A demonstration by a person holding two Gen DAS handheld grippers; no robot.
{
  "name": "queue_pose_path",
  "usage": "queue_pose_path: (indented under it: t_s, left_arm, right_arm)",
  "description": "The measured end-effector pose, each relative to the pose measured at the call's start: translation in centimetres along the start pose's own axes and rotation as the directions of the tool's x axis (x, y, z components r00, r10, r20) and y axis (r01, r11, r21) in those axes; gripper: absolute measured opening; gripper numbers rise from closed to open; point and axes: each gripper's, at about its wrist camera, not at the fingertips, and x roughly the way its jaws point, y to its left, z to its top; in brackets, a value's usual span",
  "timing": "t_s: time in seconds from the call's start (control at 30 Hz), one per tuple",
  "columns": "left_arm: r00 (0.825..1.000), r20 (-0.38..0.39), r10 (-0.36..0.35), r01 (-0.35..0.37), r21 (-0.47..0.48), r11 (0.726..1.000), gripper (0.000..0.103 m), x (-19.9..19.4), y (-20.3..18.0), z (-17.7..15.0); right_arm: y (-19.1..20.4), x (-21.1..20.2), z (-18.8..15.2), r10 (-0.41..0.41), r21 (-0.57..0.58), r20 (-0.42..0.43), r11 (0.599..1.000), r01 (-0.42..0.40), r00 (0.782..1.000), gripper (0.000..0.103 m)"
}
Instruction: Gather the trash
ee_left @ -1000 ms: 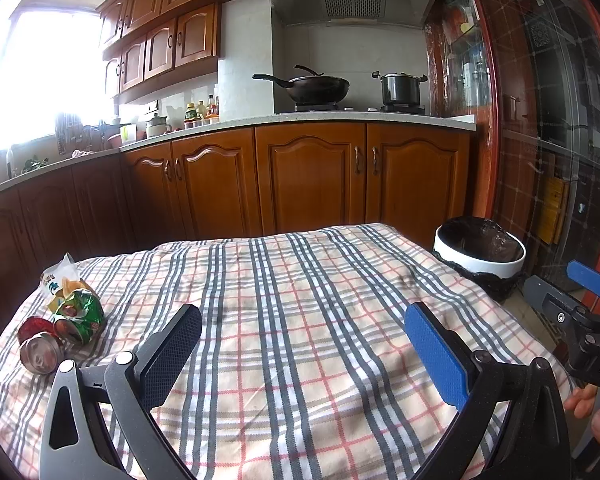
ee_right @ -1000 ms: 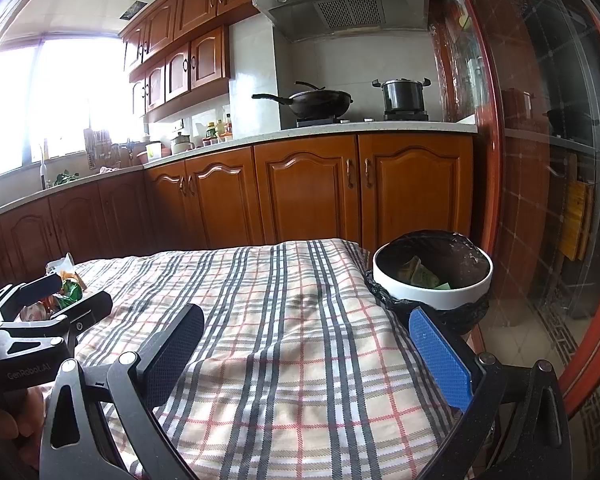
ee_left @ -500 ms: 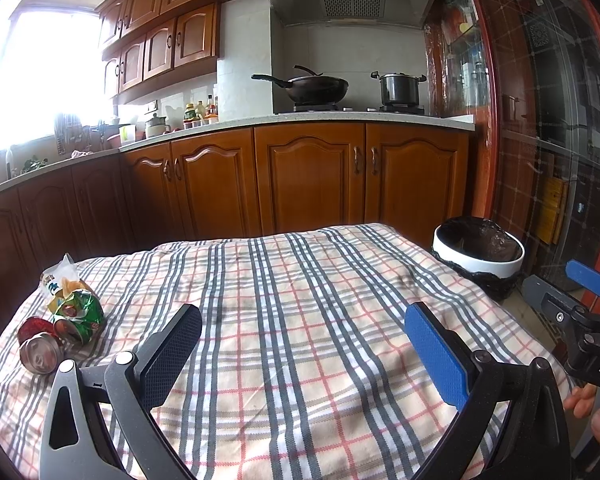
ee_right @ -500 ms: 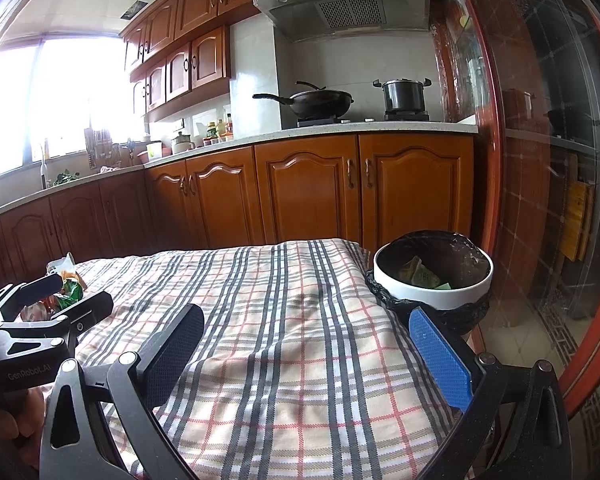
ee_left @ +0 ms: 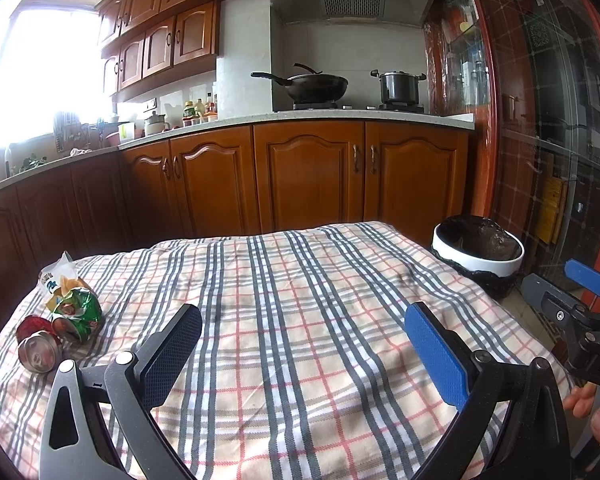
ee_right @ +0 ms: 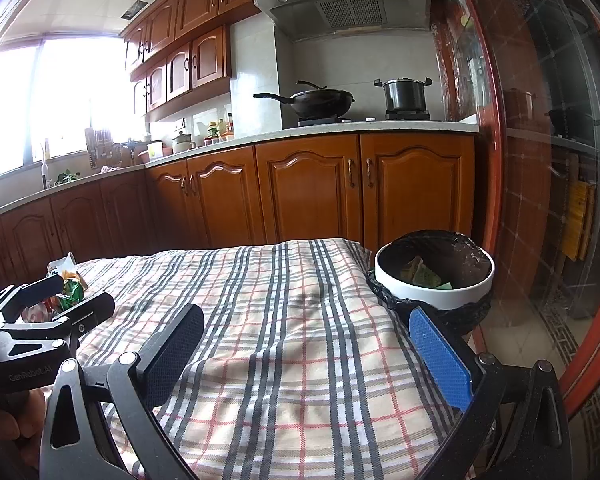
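On the plaid tablecloth (ee_left: 300,320), at the left edge, lie a crushed red can (ee_left: 36,346), a crumpled green wrapper (ee_left: 78,312) and a white snack packet (ee_left: 56,276). My left gripper (ee_left: 304,344) is open and empty, hovering over the near middle of the table, right of that trash. A white bin (ee_right: 436,276) with a black liner stands off the table's right end, with paper scraps inside. My right gripper (ee_right: 308,344) is open and empty above the table's near right side, left of the bin. The left gripper partly hides the trash in the right wrist view.
Wooden kitchen cabinets (ee_left: 308,176) run behind the table, with a wok (ee_left: 312,84) and a pot (ee_left: 400,86) on the stove. A glass door with a red frame (ee_right: 540,200) stands to the right. A hand (ee_left: 592,412) holds the right gripper at the lower right.
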Motion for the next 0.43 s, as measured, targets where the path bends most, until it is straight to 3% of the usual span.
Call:
queue_pose_path:
  t_s: [0.43]
  left_arm:
    - [0.999,-0.031,-0.012,0.012,-0.009,1.0,0.102,1.2,0.8,0.0]
  right_arm:
    - [-0.4,1.0,-0.1,0.017,0.02,-0.025,1.0,-0.016,1.0,0.103]
